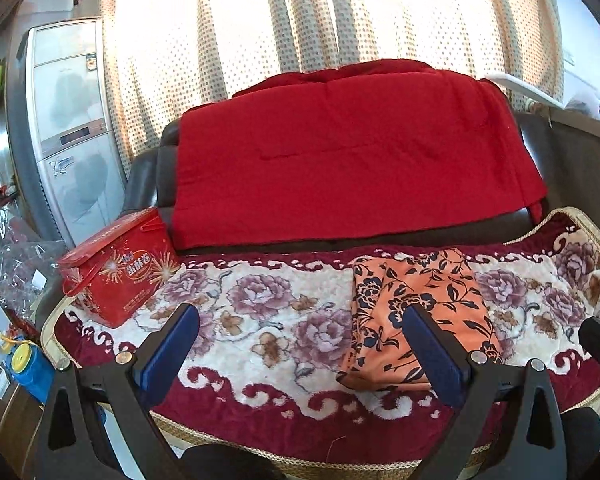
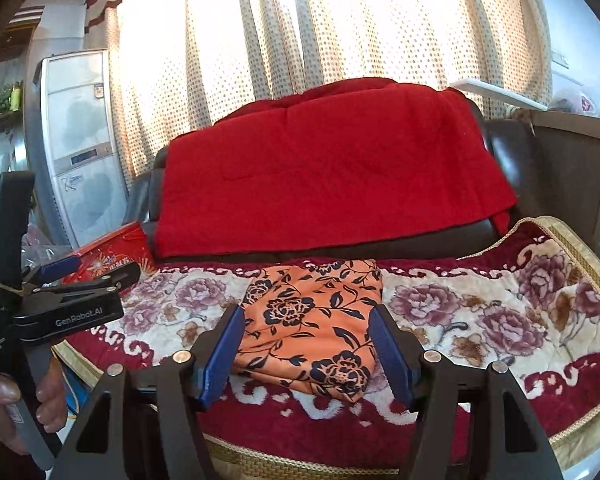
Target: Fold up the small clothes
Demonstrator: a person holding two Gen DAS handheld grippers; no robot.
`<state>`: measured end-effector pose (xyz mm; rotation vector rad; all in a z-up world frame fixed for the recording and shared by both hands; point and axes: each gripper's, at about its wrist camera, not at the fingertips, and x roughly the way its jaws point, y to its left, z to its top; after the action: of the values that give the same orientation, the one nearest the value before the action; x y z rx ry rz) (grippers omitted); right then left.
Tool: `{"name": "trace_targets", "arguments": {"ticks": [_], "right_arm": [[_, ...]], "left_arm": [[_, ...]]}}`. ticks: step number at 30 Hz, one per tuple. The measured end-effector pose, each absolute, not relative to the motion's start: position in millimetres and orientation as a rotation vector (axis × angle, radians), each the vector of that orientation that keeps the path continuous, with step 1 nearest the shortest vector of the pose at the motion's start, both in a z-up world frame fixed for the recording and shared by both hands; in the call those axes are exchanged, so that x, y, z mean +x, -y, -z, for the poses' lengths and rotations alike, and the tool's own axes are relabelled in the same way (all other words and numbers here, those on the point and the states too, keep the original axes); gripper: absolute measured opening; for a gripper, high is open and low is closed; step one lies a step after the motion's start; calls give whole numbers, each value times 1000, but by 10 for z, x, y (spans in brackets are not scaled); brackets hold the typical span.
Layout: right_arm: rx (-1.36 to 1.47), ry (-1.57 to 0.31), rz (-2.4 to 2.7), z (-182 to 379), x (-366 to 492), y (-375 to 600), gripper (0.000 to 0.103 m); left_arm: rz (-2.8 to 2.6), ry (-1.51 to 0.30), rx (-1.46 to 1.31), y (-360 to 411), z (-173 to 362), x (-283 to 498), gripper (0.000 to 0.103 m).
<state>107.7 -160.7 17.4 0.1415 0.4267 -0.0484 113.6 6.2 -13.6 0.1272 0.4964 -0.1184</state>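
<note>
An orange garment with a dark blue flower print (image 1: 416,312) lies folded into a compact rectangle on the floral seat cover (image 1: 268,320). In the right wrist view the garment (image 2: 316,324) sits straight ahead, between and beyond my fingers. My left gripper (image 1: 300,320) is open and empty, held above the seat to the left of the garment, with its right finger (image 1: 432,356) in front of the garment's near edge. My right gripper (image 2: 306,320) is open and empty, just short of the garment. The left gripper also shows at the left of the right wrist view (image 2: 92,272).
A red gift box (image 1: 120,268) stands on the seat's left end. A red blanket (image 1: 348,152) hangs over the dark sofa back. A standing air conditioner (image 1: 72,128) and dotted curtains (image 1: 300,20) are behind. The seat's front edge (image 2: 300,464) is right below my grippers.
</note>
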Motion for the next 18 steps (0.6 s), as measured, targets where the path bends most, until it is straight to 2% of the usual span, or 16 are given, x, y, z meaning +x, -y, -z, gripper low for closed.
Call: {"name": "trace_targets", "arguments": {"ticks": [18], "right_arm": [[133, -413, 26, -268, 1021, 1382, 69]], "left_arm": [[95, -462, 62, -343, -32, 1067, 101]]}}
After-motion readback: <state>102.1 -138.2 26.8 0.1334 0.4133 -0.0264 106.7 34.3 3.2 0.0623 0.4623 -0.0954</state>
